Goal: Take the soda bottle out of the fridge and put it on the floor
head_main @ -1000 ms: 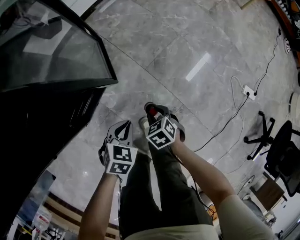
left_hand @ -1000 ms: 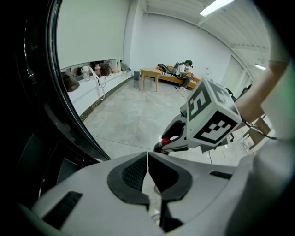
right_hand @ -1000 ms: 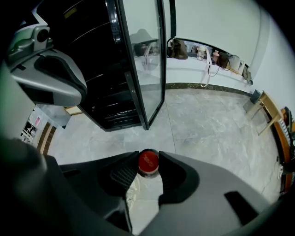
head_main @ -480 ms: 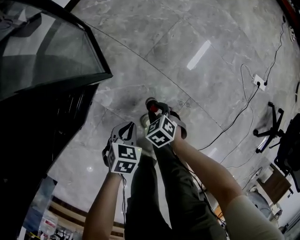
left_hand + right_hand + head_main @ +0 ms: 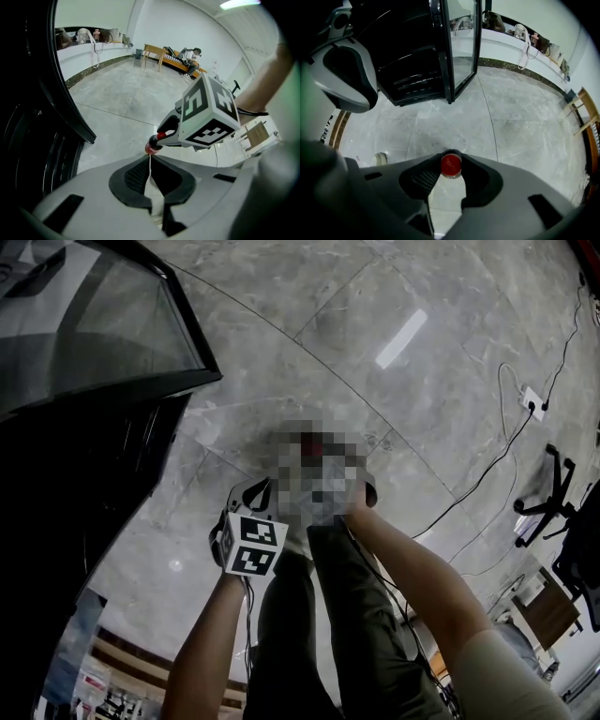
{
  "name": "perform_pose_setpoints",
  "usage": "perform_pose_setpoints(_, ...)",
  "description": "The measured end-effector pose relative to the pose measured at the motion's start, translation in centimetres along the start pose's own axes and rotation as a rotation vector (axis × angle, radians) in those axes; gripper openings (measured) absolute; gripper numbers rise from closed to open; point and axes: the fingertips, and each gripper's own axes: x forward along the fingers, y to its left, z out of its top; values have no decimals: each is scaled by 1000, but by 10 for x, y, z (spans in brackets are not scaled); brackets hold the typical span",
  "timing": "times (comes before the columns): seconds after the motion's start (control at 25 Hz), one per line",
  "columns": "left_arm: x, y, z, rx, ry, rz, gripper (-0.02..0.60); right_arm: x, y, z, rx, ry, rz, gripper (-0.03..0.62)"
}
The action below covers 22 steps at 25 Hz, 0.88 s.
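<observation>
A: How did the left claw (image 5: 150, 162) stand?
B: Clenched on nothing, just right of the open fridge (image 5: 84, 484).
A: And the bottle (image 5: 153, 146)?
B: Right of that claw, its red-capped neck grasped in the right claw (image 5: 451, 161), over the grey floor (image 5: 422, 409).

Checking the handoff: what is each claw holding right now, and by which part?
Right claw: the soda bottle, by its red-capped neck. Left claw: nothing.

red-capped soda bottle (image 5: 451, 166), grey veined floor (image 5: 309, 324), black fridge (image 5: 66, 484) with dark glass
</observation>
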Motion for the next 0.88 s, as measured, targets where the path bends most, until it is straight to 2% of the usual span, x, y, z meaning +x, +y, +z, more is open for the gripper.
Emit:
perform_pose_setpoints(0.28,24,11,-2,-34,5,0,11,27,-2,-12,14,27,45,113)
perform_pose_setpoints(0.48,26,8,-3,-29,17,-11,11,24,-4,-6,10,10,39,86)
perform_pose_setpoints(0.56,24,7,-3,-26,21,-12,11,22,-6,-6,2,16,29,30)
perform_pose_setpoints(0.72,11,8,1,-8,26,-3,11,10,-4,-8,0,43,37,30)
perform_pose_setpoints(0.88,-12,5,12,49,33,16,11,-10,1,-10,25,64,77,55)
